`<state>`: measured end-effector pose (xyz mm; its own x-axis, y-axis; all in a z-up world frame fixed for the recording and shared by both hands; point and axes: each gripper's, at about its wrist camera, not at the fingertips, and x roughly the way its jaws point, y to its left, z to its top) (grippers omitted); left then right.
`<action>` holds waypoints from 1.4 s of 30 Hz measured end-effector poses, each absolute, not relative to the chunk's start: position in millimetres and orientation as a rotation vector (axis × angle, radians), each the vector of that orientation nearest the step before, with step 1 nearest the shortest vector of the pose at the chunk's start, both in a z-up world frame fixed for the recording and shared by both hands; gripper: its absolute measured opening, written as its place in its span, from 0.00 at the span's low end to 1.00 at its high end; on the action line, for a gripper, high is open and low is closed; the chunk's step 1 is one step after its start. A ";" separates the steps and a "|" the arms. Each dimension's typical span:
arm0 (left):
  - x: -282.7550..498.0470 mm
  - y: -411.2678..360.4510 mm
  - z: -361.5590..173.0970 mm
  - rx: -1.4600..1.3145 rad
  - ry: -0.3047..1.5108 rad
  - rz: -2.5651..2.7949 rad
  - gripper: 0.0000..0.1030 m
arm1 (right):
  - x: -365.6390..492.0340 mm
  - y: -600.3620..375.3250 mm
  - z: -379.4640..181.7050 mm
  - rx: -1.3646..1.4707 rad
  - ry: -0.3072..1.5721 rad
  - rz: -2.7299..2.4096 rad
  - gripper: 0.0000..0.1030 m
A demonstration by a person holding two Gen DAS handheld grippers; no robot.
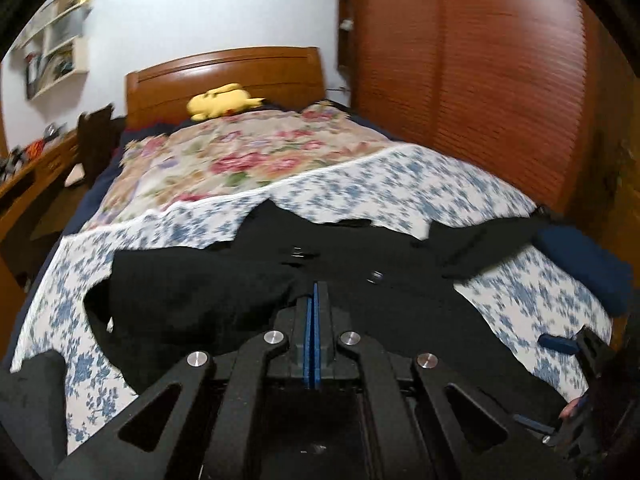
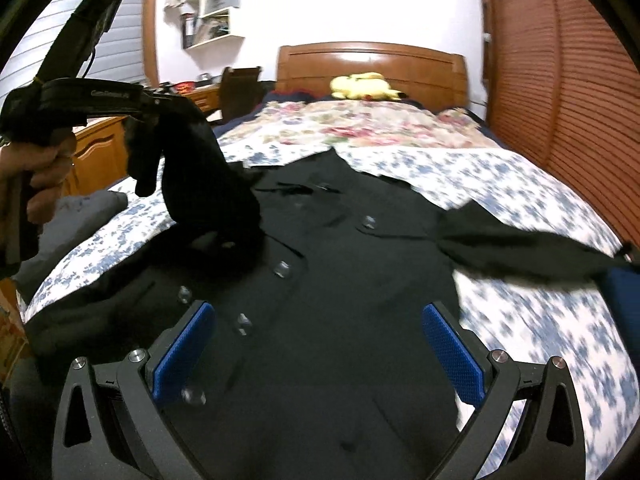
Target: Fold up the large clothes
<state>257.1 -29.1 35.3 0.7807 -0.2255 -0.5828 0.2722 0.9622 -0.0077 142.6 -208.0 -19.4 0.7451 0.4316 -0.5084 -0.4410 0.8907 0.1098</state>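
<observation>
A large black coat [image 2: 340, 280] with round buttons lies spread on the bed, its right sleeve [image 2: 520, 248] stretched toward the bed's edge. My left gripper [image 2: 172, 106], held in a hand at the upper left, is shut on the coat's left sleeve [image 2: 200, 176] and holds it lifted off the bed. In the left wrist view its blue pads [image 1: 315, 320] are pressed together over the coat [image 1: 400, 280]. My right gripper [image 2: 320, 312] hovers open above the coat's lower front, nothing between its fingers. It also shows at the right edge [image 1: 548, 384].
The bed has a blue-flowered sheet [image 2: 540, 184] and a rose-patterned blanket [image 1: 248, 152]. A yellow plush [image 1: 224, 100] lies by the wooden headboard [image 2: 372, 60]. Louvred wardrobe doors [image 1: 480, 80] stand right, a desk [image 1: 36, 184] left. A dark blue bundle [image 1: 584, 268] rests at the bed's right edge.
</observation>
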 end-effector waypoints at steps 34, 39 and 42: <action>80.6 45.5 -23.9 -0.024 0.781 -0.403 0.66 | 111.0 -163.5 -6.6 -0.133 0.583 0.494 1.00; 69.3 53.6 -9.1 -0.028 0.729 -0.385 0.66 | 111.6 -156.9 -7.0 -0.149 0.589 0.519 1.00; 63.1 67.9 1.3 -0.028 0.686 -0.342 0.66 | 112.1 -152.1 -5.1 -0.149 0.593 0.543 1.00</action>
<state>63.1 67.9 1.3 0.7204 -0.3189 -0.6159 0.3008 0.9438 -0.1369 112.1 -152.1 -5.1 0.6946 0.4428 -0.5670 -0.5263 0.8501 0.0192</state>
